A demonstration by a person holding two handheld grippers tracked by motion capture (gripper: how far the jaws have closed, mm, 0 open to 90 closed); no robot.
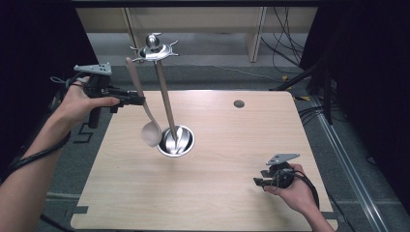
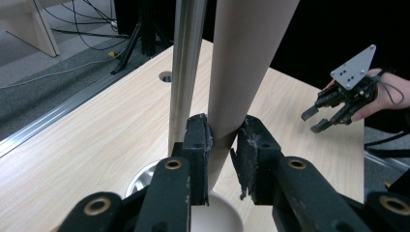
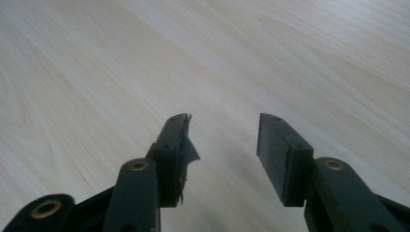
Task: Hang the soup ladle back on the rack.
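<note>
While left claw (image 2: 223, 140) pinches spoon (image 1: 143, 108), right claw (image 3: 222, 145) gapes.

The left gripper (image 1: 138, 100) is raised beyond the table's far-left edge, its jaws clamped on a spoon handle (image 2: 241, 63). The right gripper (image 1: 258, 182) sits low near the near-right corner, jaws parted and holding nothing.

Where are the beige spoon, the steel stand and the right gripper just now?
beige spoon (image 1: 151, 133), high view, on its bowl.
steel stand (image 1: 165, 104), high view, on its upright rod.
right gripper (image 1: 258, 182), high view, between its open fingertips.
</note>
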